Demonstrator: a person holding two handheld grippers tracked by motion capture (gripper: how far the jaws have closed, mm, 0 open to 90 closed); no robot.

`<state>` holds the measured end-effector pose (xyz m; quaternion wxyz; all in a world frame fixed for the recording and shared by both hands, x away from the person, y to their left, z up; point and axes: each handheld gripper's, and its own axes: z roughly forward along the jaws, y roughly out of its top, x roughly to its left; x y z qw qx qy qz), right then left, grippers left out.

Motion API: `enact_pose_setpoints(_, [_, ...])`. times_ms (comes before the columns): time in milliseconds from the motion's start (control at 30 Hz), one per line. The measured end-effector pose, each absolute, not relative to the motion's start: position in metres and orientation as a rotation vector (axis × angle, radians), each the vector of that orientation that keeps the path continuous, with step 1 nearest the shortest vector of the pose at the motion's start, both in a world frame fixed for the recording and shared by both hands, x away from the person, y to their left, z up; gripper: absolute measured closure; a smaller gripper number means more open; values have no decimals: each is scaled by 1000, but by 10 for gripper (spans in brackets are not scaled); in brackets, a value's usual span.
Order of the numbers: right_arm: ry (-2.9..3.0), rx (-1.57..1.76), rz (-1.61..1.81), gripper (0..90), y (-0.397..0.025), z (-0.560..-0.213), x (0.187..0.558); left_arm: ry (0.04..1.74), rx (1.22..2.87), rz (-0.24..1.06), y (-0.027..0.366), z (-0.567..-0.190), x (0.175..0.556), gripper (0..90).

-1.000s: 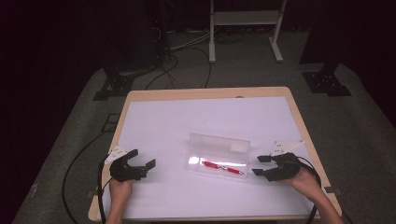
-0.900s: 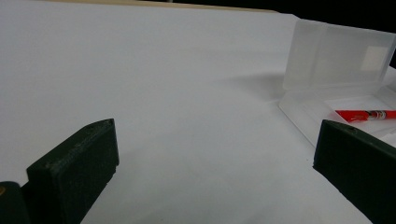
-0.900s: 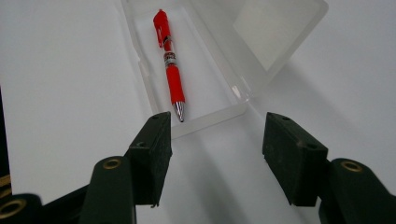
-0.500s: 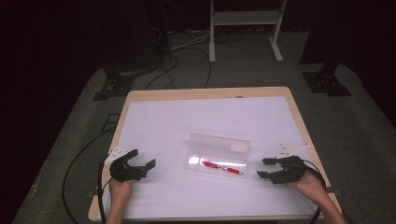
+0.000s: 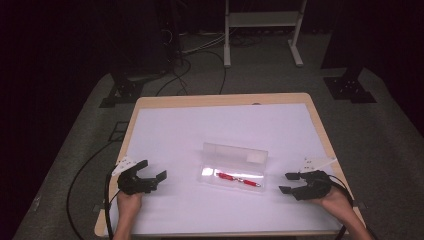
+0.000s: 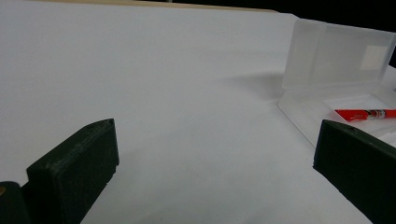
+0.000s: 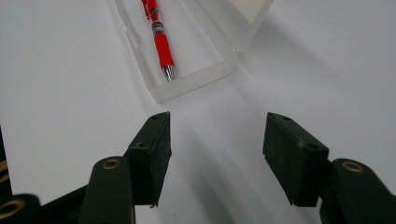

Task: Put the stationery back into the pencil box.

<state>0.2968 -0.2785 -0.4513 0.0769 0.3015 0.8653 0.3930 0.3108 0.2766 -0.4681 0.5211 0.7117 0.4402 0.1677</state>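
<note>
the red pen [image 5: 238, 179] lies in the open clear case [image 5: 234, 167] near the table's [image 5: 220, 100] front edge; its print is unreadable. both the left gripper [image 5: 152, 175] and right gripper [image 5: 289, 182] gape wide, empty, over white tabletop; dark room beyond.

One red pen [image 5: 238, 179] lies in one clear plastic case [image 5: 233, 170] — a single box with its one lid [image 5: 235, 153] standing open. Two black grippers [image 5: 151, 177] sit on the white tabletop [image 5: 210, 130], one in each of the person's two hands [image 5: 129, 200], and each shows two jaws (four jaws in all). Two pale three-cornered plates [image 5: 125, 163] ride on them — one apiece. Beyond the one table, one white frame stand [image 5: 262, 20] is on the floor.
</note>
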Motion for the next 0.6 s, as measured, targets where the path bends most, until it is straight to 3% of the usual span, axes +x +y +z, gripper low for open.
enact_pose_setpoints(600, [2503, 1011, 1271, 376, -292, -464, 281, 1061, 1698, 400, 277, -468, 311, 0])
